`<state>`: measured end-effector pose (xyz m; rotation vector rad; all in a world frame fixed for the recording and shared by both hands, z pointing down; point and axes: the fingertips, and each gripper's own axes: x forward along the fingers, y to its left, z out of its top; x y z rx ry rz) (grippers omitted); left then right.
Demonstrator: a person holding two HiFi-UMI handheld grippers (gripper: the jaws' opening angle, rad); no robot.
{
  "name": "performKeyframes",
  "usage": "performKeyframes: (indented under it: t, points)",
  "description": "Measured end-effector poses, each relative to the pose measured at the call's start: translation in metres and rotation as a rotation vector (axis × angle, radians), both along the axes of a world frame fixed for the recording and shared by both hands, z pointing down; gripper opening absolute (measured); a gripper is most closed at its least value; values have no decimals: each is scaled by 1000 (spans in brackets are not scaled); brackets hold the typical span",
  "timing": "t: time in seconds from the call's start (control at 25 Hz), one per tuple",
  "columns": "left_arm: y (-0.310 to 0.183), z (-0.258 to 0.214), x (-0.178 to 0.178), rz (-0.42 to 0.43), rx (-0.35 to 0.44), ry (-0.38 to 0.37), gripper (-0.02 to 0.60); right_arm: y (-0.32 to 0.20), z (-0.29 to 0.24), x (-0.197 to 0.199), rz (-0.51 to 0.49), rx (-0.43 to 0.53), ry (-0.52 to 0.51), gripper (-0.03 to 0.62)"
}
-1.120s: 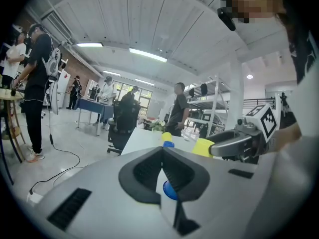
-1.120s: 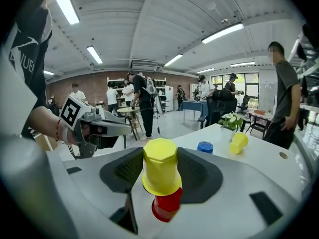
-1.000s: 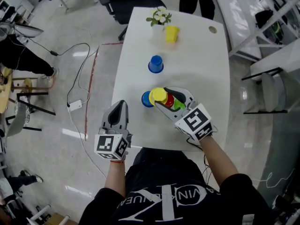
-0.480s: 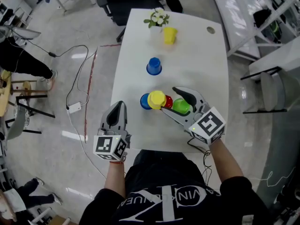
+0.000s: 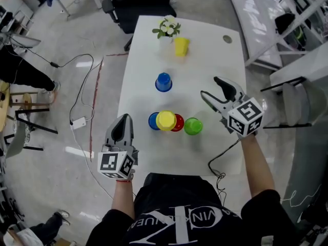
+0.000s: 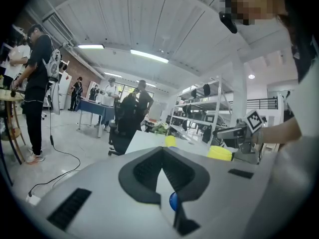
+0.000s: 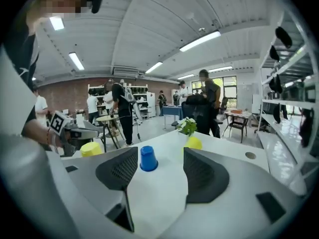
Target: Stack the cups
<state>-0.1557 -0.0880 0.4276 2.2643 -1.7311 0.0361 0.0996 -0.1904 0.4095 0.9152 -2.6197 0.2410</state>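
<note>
Six cups are standing on the white table (image 5: 215,60). Four are forming a row near the person's edge: a near blue cup (image 5: 151,121), a near yellow cup (image 5: 166,120) that is overlapping both its neighbours as seen from above, a red cup (image 5: 179,123), and a green cup (image 5: 193,126) just beside the red one. Whether that yellow one is resting on the others or standing between them cannot be told. Further up the table a lone blue cup (image 5: 163,82) is sitting upside down. A far yellow cup (image 5: 180,46) is standing next to a small plant (image 5: 167,27) at the far end.

The right gripper (image 5: 211,87) is hovering over the table's right side, beyond the green cup and apart from it. Its jaws have just been opening and then narrowing very slightly. They are standing wide with nothing between them. In the right gripper view the lone blue cup is showing through the gap, well ahead.

The left gripper (image 5: 123,119) is hanging at the table's left edge, jaws pressed together and holding nothing.
</note>
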Motion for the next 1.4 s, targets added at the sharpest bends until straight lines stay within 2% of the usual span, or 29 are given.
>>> performKeyframes:
  t: [0.12, 0.36, 0.64, 0.84, 1.0, 1.12, 1.2, 1.4]
  points:
    - [-6, 1, 1, -12, -7, -1, 3, -46, 22, 3, 84, -113, -36, 298]
    - [-12, 5, -1, -43, -32, -5, 3, -118, 80, -25, 106, -313, -44, 318]
    - [-13, 16, -15, -102, -63, -12, 3, -173, 116, -59, 161, -432, -85, 391]
    - [-18, 19, -17, -113, -73, -18, 3, -203, 132, -67, 278, -486, -136, 402]
    - [-16, 22, -18, -119, -83, -16, 3, -217, 134, -68, 348, -483, -149, 392]
    - [-14, 25, -21, -129, -98, -11, 3, -221, 137, -69, 366, -474, -111, 347]
    - [-13, 27, -23, -141, -106, -9, 3, -219, 139, -67, 379, -469, -78, 261]
    - [-14, 25, -24, -135, -94, -9, 3, -207, 135, -51, 356, -457, -60, 252]
